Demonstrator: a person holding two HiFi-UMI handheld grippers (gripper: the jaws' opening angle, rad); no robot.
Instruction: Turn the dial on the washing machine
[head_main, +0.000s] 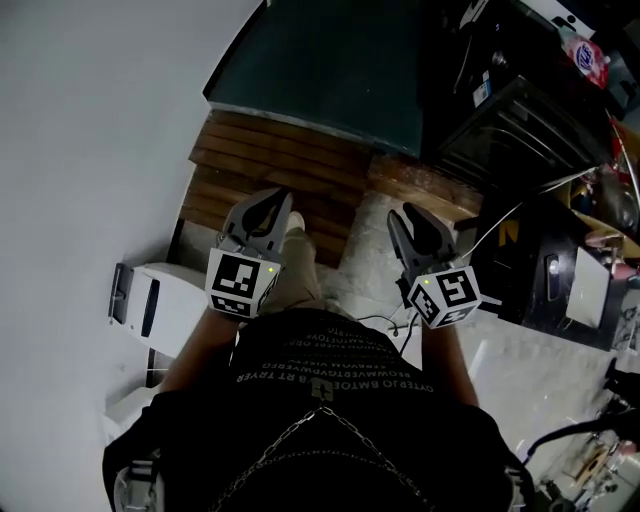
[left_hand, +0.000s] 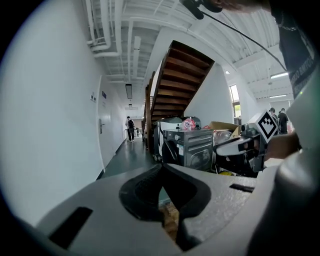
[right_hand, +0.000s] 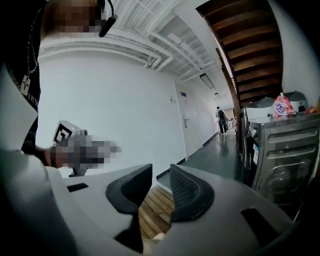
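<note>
A dark grey front-loading washing machine (left_hand: 192, 147) stands ahead and to the right among other appliances, its front also showing in the right gripper view (right_hand: 285, 150). Its dial is too small to make out. From the head view both grippers are held close to the person's body, well short of the machines (head_main: 510, 120). My left gripper (head_main: 272, 203) (left_hand: 161, 170) has its pads touching with nothing between them. My right gripper (head_main: 408, 218) (right_hand: 161, 172) stands open with a narrow gap, nothing in it.
A slatted wooden platform (head_main: 270, 170) lies on the floor under the grippers. A white wall runs along the left, with a white box (head_main: 150, 300) at its foot. A dark staircase (left_hand: 180, 75) rises ahead. Black equipment and cables (head_main: 560, 260) crowd the right. A person (left_hand: 130, 129) stands far down the corridor.
</note>
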